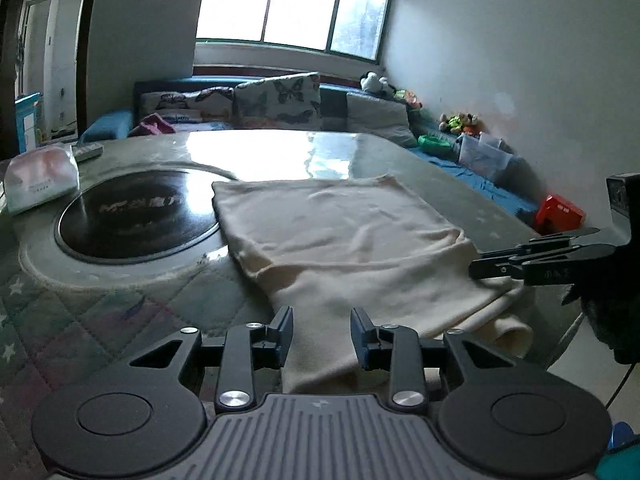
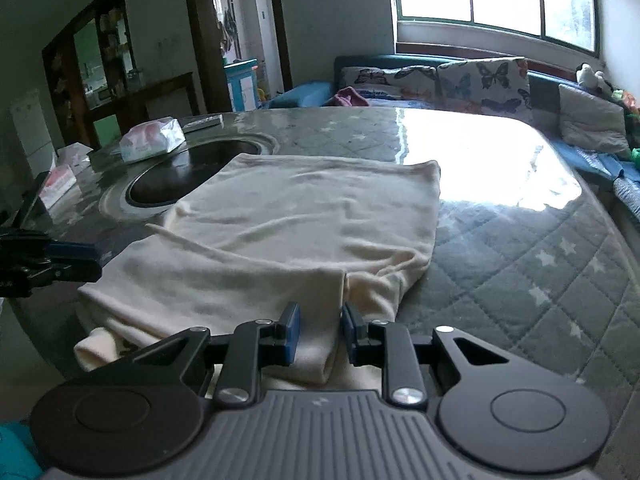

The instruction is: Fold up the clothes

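Garment (image 1: 340, 240) lies on table (image 1: 420, 160), right of hotplate (image 1: 136, 220).

My left tool (image 1: 320, 334) hides the near edge of the cream garment (image 1: 340, 232) behind its own body. The lettering on the dark round plate (image 1: 136, 216) is too blurred to read. The right tool (image 2: 319, 332) likewise covers the garment's near hem.

A home living room, it seems: behind the quilt-covered table (image 1: 120, 320) runs a sofa (image 2: 400, 76) with butterfly-print cushions (image 1: 280, 100) under a wide window (image 1: 292, 4). Right of the table, soft toys (image 1: 460, 122) line the wall; left, a doorway (image 2: 240, 40) opens.
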A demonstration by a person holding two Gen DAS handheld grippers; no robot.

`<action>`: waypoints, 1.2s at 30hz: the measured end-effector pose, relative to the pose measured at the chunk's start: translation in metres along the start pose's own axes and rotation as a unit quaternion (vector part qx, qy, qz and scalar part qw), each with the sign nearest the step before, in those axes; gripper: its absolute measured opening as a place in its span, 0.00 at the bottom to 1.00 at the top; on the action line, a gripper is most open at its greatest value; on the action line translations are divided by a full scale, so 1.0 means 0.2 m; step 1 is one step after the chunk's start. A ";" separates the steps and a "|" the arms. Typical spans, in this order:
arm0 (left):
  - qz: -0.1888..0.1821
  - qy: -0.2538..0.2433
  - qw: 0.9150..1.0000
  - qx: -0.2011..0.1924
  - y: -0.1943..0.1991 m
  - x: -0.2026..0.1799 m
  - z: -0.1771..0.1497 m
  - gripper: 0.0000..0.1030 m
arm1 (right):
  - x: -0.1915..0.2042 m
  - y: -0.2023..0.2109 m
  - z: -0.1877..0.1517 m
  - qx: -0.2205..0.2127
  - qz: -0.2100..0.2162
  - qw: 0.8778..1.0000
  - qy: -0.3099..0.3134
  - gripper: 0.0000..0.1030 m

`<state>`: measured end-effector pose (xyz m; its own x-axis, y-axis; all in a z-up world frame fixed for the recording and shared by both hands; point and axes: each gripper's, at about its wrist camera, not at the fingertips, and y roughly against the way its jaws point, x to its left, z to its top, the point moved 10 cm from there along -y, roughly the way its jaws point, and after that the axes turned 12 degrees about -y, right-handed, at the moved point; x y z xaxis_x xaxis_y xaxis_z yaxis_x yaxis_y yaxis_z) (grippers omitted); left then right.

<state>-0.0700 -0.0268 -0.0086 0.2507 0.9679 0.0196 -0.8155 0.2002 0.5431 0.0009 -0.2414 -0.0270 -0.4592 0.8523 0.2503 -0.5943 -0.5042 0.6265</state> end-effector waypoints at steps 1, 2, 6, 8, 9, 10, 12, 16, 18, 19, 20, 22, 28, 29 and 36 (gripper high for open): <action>-0.002 0.000 1.000 -0.004 -0.01 0.00 0.02 0.33 | 0.00 0.01 0.01 -0.008 -0.005 1.000 0.005 0.21; -0.005 0.000 1.000 -0.008 -0.02 0.00 0.04 0.33 | 0.01 0.02 0.03 -0.017 -0.008 1.000 0.011 0.21; -0.013 0.001 1.000 -0.015 -0.09 0.00 0.11 0.32 | 0.04 0.03 0.09 -0.036 -0.005 0.999 0.024 0.21; -0.017 0.000 1.000 -0.014 -0.14 0.00 0.13 0.32 | 0.06 0.01 0.11 -0.036 0.001 0.999 0.031 0.21; -0.020 0.000 1.000 -0.012 -0.16 0.00 0.14 0.33 | 0.07 0.00 0.10 -0.034 0.004 0.999 0.035 0.21; -0.021 -0.001 1.000 -0.008 -0.19 0.00 0.14 0.33 | 0.08 -0.02 0.10 -0.032 0.005 0.999 0.041 0.21; -0.020 -0.004 1.000 0.003 -0.24 0.00 0.12 0.33 | 0.09 -0.08 0.09 -0.026 0.002 0.998 0.055 0.21; -0.018 0.001 0.999 0.028 -0.31 0.03 0.06 0.33 | 0.06 -0.09 0.05 -0.015 -0.004 0.998 0.063 0.21; -0.019 -0.004 0.999 0.026 -0.29 0.02 0.05 0.33 | 0.06 -0.06 0.04 -0.012 -0.001 0.998 0.068 0.21; -0.021 -0.008 0.999 0.025 -0.28 0.02 0.05 0.33 | 0.06 -0.05 0.03 -0.011 0.001 0.997 0.071 0.21; -0.022 -0.012 0.999 0.023 -0.27 0.01 0.05 0.33 | 0.06 -0.03 0.02 -0.009 0.003 0.997 0.073 0.21; -0.026 -0.023 0.999 0.020 -0.24 0.00 0.05 0.33 | 0.07 0.00 0.01 -0.007 0.007 0.997 0.079 0.21; -0.042 -0.070 0.996 0.025 -0.11 -0.06 0.01 0.40 | 0.08 0.04 -0.08 0.008 0.006 0.994 0.109 0.21; -0.046 -0.081 0.995 0.025 -0.08 -0.08 0.00 0.42 | 0.09 0.05 -0.08 0.006 0.007 0.994 0.110 0.21; -0.068 -0.170 0.983 0.027 0.03 -0.21 -0.08 0.45 | 0.08 0.09 -0.13 0.013 0.004 0.992 0.122 0.21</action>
<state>-0.0935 -0.0632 -0.0206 0.5235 0.8235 0.2185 -0.7353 0.3072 0.6041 -0.0338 -0.2412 -0.0306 -0.6118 0.7877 0.0722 -0.5743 -0.5050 0.6443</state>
